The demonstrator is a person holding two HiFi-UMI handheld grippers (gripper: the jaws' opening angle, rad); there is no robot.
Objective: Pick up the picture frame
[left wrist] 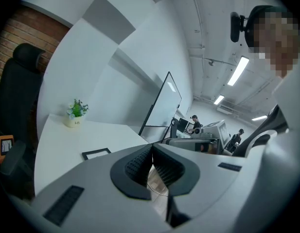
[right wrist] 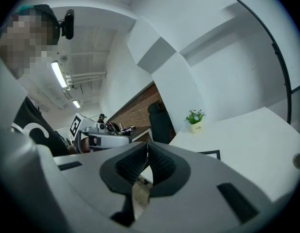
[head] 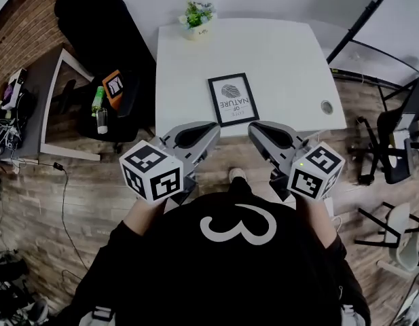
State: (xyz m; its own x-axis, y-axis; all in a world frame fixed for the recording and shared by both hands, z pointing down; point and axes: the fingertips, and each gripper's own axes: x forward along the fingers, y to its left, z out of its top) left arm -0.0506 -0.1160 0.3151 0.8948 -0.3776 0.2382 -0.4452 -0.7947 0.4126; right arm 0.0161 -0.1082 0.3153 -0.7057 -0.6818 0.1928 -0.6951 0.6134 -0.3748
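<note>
While I hold both tools in close to my chest, the black rectangular picture frame lies flat on the white square table, close to its near edge and about midway along it. It holds a white print with a dark fingerprint-like mark and some lettering, and nothing touches it. My left gripper and my right gripper hover side by side at that near edge, their tips angled in toward each other. The frame sits just beyond and between them, apart from both.

In the left gripper view, the left gripper has its ribbed black pads pressed together at the tip, with nothing between them. Only brown wooden floor shows through the wedge-shaped gap further back. The frame shows low on the tabletop, left of those jaws. In the right gripper view, the right gripper is likewise closed and empty, pads meeting at the tip. One corner of the frame peeks over the right jaw's grey body.

At the table's far edge stands a small green plant in a white pot, well apart from the frame. A small round grey grommet sits in the tabletop near its right edge. A black office chair stands left of the table.
</note>
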